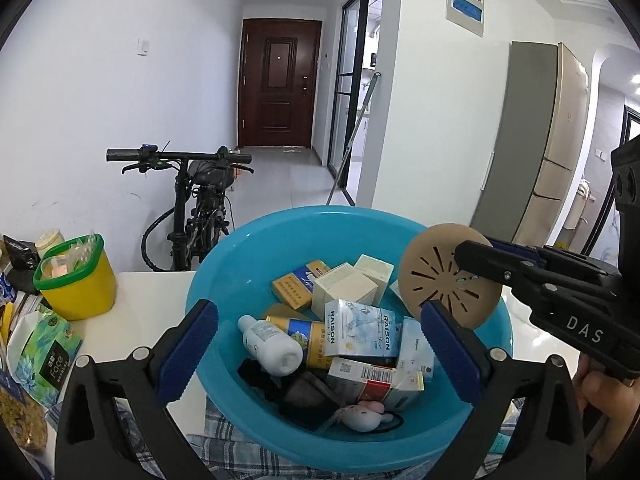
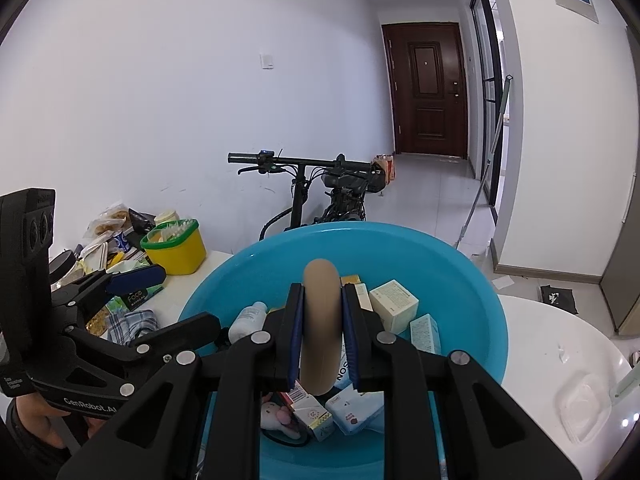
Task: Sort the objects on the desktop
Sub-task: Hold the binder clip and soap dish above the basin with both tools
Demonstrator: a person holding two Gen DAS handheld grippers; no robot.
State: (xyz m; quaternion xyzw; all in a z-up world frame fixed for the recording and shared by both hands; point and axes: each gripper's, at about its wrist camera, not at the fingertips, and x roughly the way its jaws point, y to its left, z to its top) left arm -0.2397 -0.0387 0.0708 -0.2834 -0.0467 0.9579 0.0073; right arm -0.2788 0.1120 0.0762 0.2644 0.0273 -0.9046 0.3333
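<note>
Nearest the right wrist camera, the right gripper (image 2: 322, 336) has its jaws pinching a tan round disc (image 2: 322, 320) edge-on between the blue pads (image 2: 295, 340), held above a blue basin (image 2: 472, 280); in the left wrist view the same tan round disc (image 1: 450, 280) shows a flat face with radial slots, gripped at its right edge by the right gripper (image 1: 466, 258), over the basin's right rim; the left gripper (image 1: 320, 344) stands with jaws spread wide and holds nothing, its blue-padded fingers (image 1: 192, 332) to either side of the blue basin (image 1: 248, 248); inside the basin lie a white bottle (image 1: 270, 344) on its side, a box printed RAISON (image 1: 362, 330), two cream cartons (image 1: 346, 286), a yellow carton (image 1: 294, 286), a barcoded box (image 1: 372, 380) and a small plush toy (image 1: 362, 416), heaped and touching; the basin sits on a white tabletop (image 1: 148, 304), partly over a checked cloth (image 1: 224, 440); left of it, apart, a yellow tub with green rim (image 1: 76, 280) stands upright, and a green tissue pack (image 1: 44, 356) lies near the edge; a bicycle (image 1: 196, 200) leans by the wall behind.
</note>
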